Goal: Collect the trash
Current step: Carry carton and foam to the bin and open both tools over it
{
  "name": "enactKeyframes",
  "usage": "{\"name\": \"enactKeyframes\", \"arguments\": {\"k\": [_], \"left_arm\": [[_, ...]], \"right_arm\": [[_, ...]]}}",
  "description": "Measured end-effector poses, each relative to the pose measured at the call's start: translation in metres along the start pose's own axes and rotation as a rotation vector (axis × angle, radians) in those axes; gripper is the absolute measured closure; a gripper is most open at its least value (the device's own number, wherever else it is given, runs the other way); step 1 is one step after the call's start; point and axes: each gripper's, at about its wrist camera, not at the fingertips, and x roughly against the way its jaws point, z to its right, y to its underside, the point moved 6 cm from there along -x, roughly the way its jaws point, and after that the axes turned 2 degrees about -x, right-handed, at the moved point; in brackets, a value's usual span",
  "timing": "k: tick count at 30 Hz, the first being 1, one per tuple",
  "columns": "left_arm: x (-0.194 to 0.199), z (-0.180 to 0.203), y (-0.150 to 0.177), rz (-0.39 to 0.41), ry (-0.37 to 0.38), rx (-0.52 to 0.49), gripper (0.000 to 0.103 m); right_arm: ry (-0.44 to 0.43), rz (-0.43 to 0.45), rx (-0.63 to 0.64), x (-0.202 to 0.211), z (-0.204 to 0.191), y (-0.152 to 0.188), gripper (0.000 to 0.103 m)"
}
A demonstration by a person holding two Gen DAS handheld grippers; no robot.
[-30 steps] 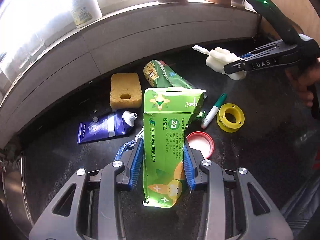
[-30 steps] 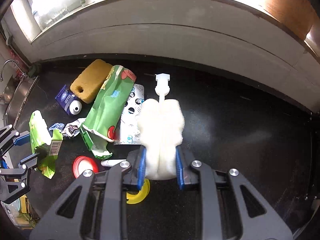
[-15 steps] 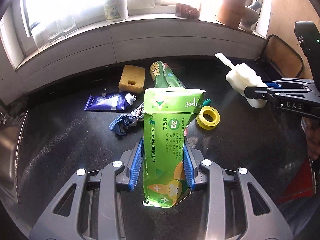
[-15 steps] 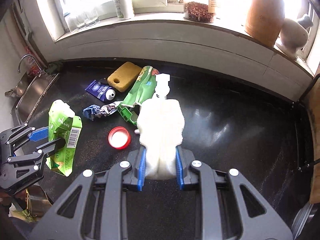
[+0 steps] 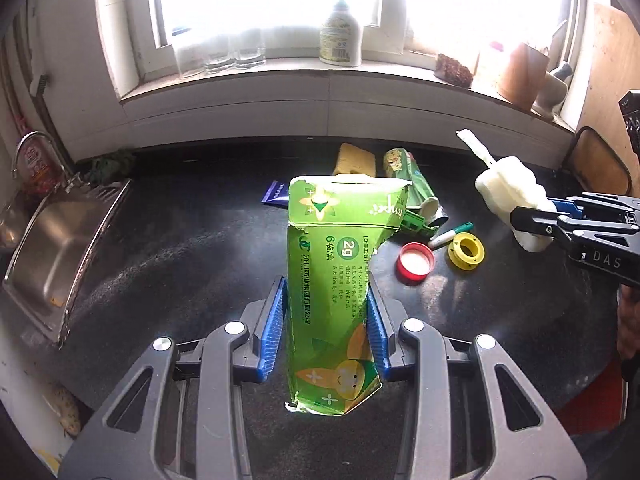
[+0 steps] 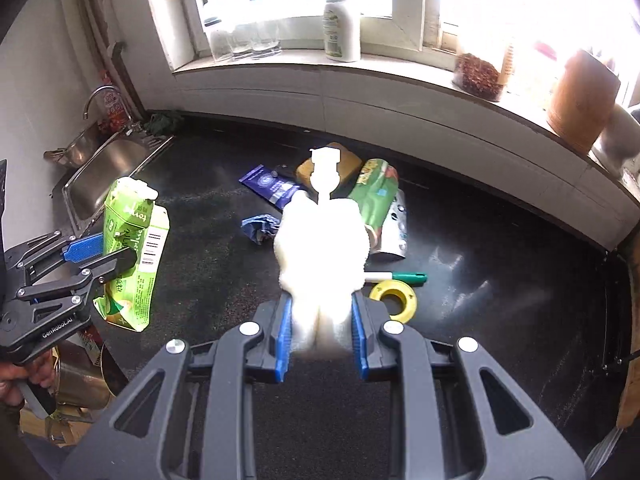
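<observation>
Green carton was held low, clamped in left gripper; judged light, crushable. White bottle was pinched at its base by right gripper; judged soft.

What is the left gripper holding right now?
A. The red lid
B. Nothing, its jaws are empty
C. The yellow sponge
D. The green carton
D. The left gripper is clamped on the flattened green carton, lifted clear of the black counter, while the yellow sponge and red lid lie on that counter.
</observation>
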Motion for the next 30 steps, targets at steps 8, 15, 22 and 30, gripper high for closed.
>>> {"name": "enactKeyframes", "arguments": {"k": [8, 15, 22, 30], "left_arm": [[0.067, -0.126, 0.098, -0.035, -0.236, 0.294, 0.066], [0.111, -0.213, 0.223, -0.137, -0.41, 0.551, 0.066], [0.106, -0.26, 0.329, -0.219, -0.453, 0.727, 0.066], [0.049, -0.289, 0.405, -0.265, -0.405, 0.808, 0.066]], "right_arm": [[-0.288, -0.055, 0.275, -0.02, -0.179, -0.001, 0.078], [-0.527, -0.162, 0.504, -0.032, -0.348, 0.048, 0.078], [-0.624, -0.3, 0.623, -0.071, -0.457, 0.111, 0.078], [-0.582, -0.424, 0.707, -0.145, -0.509, 0.174, 0.078]]}}
